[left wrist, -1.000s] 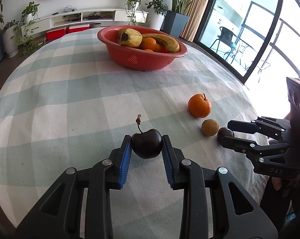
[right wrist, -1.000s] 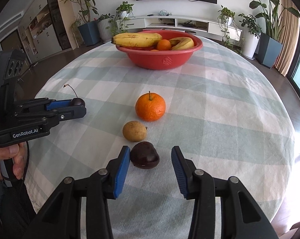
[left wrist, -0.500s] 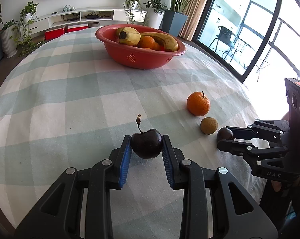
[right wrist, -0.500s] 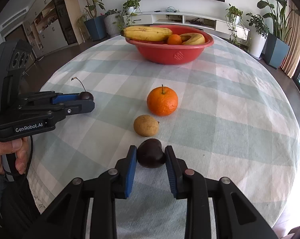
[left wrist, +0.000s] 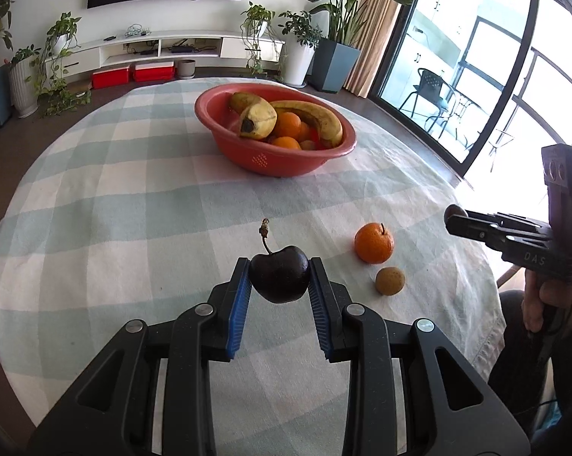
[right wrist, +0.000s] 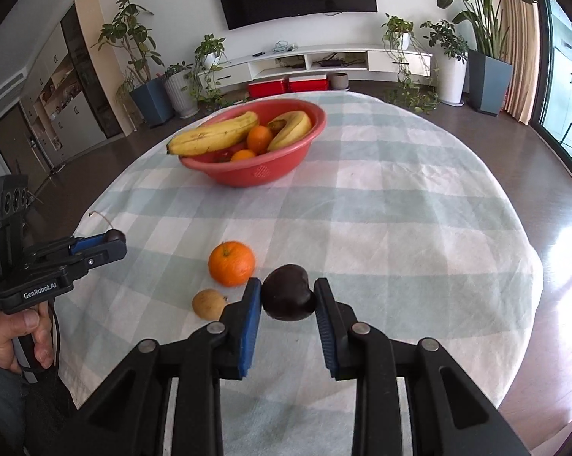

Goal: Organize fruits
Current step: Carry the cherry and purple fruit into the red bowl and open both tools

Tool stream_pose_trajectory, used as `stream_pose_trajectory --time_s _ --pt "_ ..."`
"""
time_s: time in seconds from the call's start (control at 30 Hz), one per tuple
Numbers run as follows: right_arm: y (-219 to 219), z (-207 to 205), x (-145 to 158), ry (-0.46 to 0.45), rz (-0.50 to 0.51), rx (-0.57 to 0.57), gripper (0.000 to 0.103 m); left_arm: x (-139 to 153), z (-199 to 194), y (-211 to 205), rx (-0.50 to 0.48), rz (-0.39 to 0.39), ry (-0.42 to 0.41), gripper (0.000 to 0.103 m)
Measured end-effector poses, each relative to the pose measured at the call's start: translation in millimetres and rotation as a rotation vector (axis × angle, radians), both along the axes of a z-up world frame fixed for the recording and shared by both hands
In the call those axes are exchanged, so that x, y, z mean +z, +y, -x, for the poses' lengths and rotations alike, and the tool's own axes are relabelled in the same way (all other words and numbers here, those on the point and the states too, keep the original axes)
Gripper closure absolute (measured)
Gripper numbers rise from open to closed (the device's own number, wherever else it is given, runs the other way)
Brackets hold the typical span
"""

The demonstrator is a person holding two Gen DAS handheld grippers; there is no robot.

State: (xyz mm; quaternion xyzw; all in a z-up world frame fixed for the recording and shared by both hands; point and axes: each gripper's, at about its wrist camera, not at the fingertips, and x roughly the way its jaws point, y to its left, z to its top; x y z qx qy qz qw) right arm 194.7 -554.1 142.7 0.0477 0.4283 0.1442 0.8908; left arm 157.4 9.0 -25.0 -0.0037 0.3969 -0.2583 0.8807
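My left gripper (left wrist: 279, 283) is shut on a dark cherry (left wrist: 280, 279) with a stem, held above the checked tablecloth. My right gripper (right wrist: 288, 298) is shut on a second dark cherry (right wrist: 289, 297), lifted off the cloth. An orange (right wrist: 231, 263) and a small brown fruit (right wrist: 208, 304) lie on the cloth just left of the right gripper. The red bowl (left wrist: 286, 161) with bananas and oranges stands at the far side of the table. In the right wrist view the left gripper (right wrist: 113, 241) shows at the left; in the left wrist view the right gripper (left wrist: 455, 217) shows at the right.
The round table's checked cloth (right wrist: 381, 228) drops off at its edges on every side. A hand (right wrist: 16, 326) holds the left gripper's handle. Potted plants (right wrist: 149, 64), a low white shelf (right wrist: 324, 60) and a wall screen stand beyond the table.
My right gripper shut on the dark cherry that lay on the cloth and lifted it. Both grippers have risen, and the bowl now looks farther away.
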Motion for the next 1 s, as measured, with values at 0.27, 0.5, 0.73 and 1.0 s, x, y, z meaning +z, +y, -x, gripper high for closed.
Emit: stream_pose_trajectory --time_s 0.27,0.5,0.73,1.0 --pt "-6 -53 68 -0.16 -0.017 -0.003 0.072 69 -50 -11 -0.001 -0.056 -0.127 0.075" --pt "31 -116 89 -0.203 -0.002 0.065 0.072 100 -125 -28 -0.004 -0.107 -0.14 0.075" --pt "65 -156 56 -0.136 0.075 0.111 0.072 67 -177 -51 -0.039 -0.184 -0.066 0.075" --pt "75 -177 20 -0.077 0.143 0.123 0.072 29 -203 -60 -0.043 -0.184 -0.002 0.075"
